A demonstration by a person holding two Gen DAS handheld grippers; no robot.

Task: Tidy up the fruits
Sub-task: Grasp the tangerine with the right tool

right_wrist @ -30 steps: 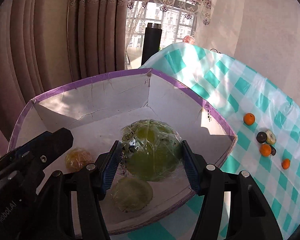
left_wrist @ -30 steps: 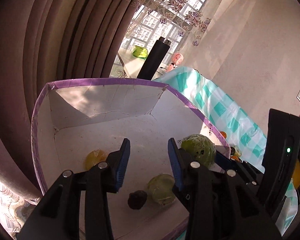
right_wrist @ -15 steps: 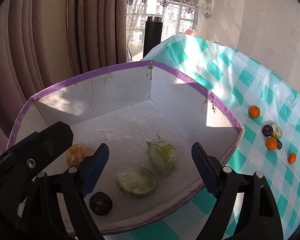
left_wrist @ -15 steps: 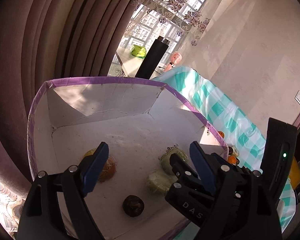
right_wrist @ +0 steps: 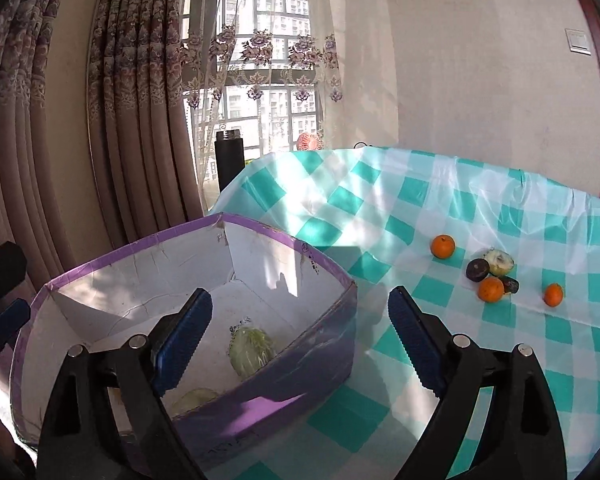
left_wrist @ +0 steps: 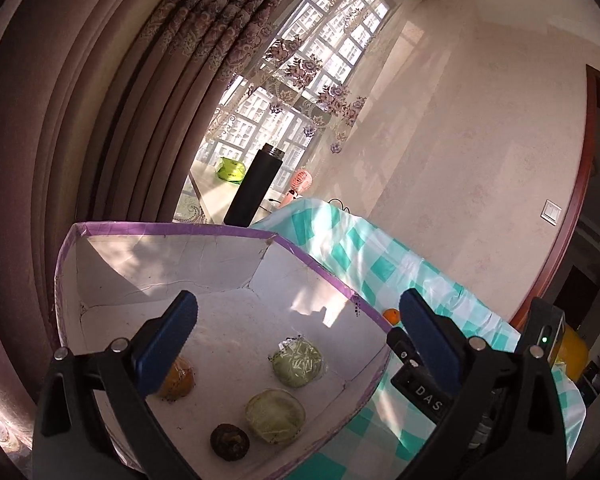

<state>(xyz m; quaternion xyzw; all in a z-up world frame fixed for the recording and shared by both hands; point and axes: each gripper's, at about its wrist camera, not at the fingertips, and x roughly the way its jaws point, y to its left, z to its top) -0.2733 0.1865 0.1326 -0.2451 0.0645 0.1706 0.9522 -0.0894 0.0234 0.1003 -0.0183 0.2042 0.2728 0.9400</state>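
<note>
Both pairs of jaws have just been opening and now stand wide with nothing between them; the left gripper hangs over the box, the right gripper over the box's near right corner, facing the loose fruit on the tablecloth. Inside the box lie two wrapped green fruits, a netted orange fruit by the left wall and a dark wrinkled one nearest the front rim. Well to the right of the box sit three small oranges, a dark round fruit and a pale cut piece, clustered close. Next, I judge, comes a reach for that cluster: approach one orange from above, jaws astride it, clear of its neighbours; close gently, since round smooth skins roll and squirt sideways. Card walls are creased and white inside, edged with purple tape; the green fruits' film looks crinkled and slippery; the checked cloth is glossy plastic, wrinkled at the right.
</note>
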